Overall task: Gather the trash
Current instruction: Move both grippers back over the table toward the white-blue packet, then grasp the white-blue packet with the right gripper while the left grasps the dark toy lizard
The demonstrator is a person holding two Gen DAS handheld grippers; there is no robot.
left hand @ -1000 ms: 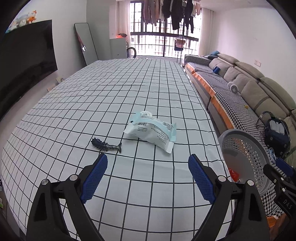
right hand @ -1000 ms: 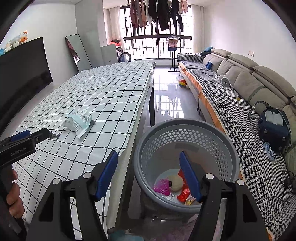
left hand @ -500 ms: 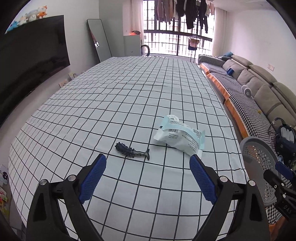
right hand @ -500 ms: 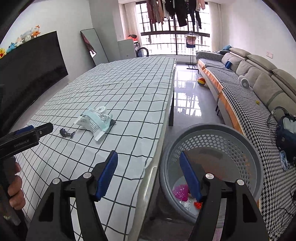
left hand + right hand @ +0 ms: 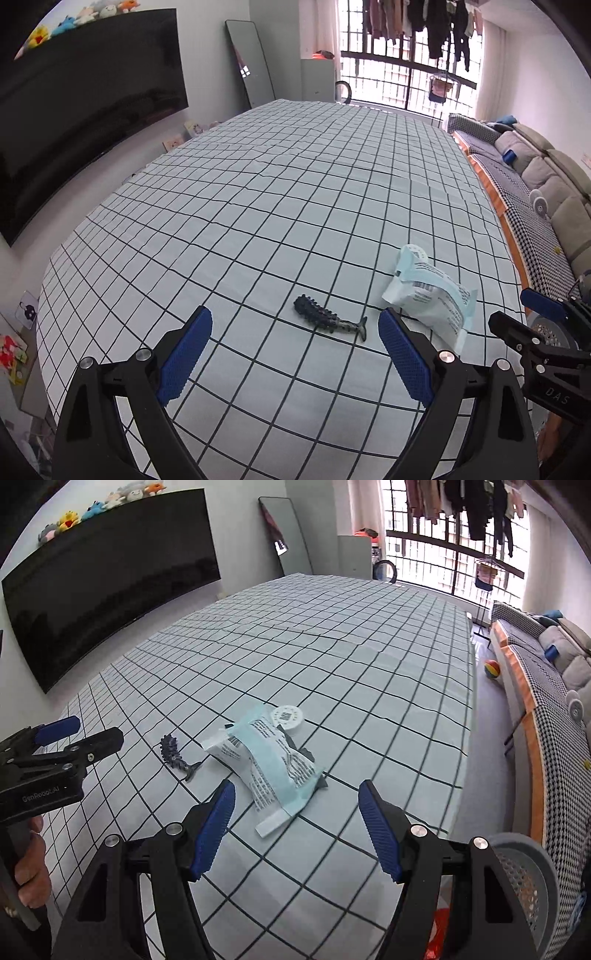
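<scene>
table, long, under a white cloth with a black grid; takes up most of both views. nearly bare, what's left sits near the close end.

grey perforated basket off the table's near right corner, low beside the sofa side. red and orange scraps visible inside, so some trash looks to be in already.

white and teal wrapper, crumpled, printed text, lying flat on the cloth just ahead of the right gripper. a round white lid or cap touches its far end. something dark pokes out from under the wrapper's right edge; can't tell what, maybe a scrap of dark plastic.

small dark spiky fish-shaped piece, just left of the wrapper, apart from it. it sits ahead of the left gripper, closer to its right finger.

both grippers: fingers spread wide, nothing between the pads, no contact with anything. both angled down at the cloth.

step in hand, as i read it: approach for the next pickup, right lined up on the wrapper, left on the spiky piece.

next move calls for: lowering the right gripper so the pads straddle the wrapper across its narrow width, closing gently since it's soft and will crush, then carrying it right to the basket. the lid may slide when the wrapper lifts.
</scene>
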